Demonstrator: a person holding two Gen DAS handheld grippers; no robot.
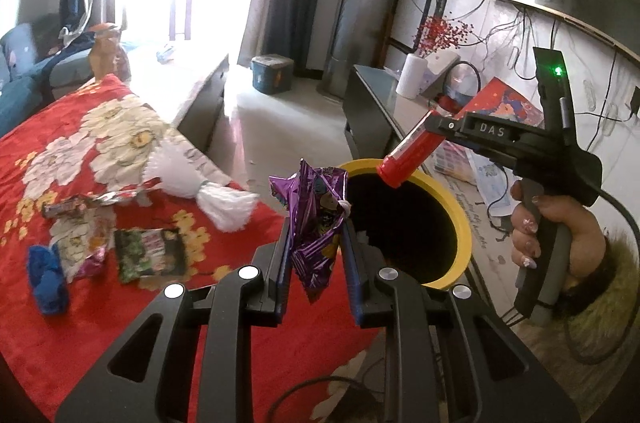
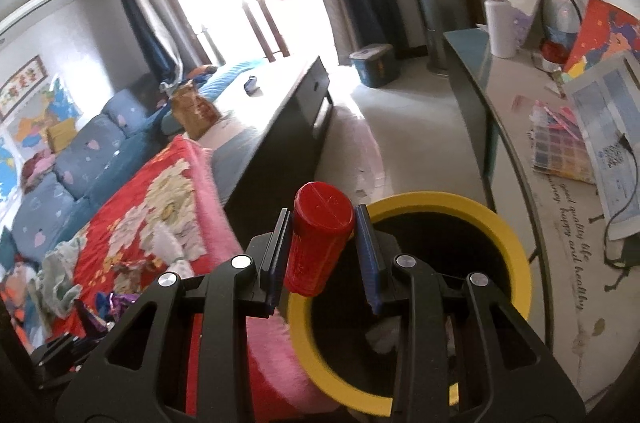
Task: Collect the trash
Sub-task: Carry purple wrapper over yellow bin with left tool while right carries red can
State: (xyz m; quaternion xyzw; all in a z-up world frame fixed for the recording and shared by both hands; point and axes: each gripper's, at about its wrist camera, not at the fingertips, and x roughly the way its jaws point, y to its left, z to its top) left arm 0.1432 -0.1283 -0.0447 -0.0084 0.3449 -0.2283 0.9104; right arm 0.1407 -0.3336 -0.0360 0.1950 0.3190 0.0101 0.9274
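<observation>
My left tool (image 1: 316,243) pinches purple wrapper (image 1: 316,223), right tool (image 2: 324,243) clamps red cup (image 2: 320,235), both at yellow bin (image 2: 516,255) rim, lower centre. Not dropped yet. Wrappers (image 1: 148,253) remain on bed (image 1: 224,259) lower left (several).

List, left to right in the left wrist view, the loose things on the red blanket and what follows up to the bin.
Blue cloth → green wrapper → white tassel → purple wrapper in the left claw → yellow-rimmed bin.
</observation>
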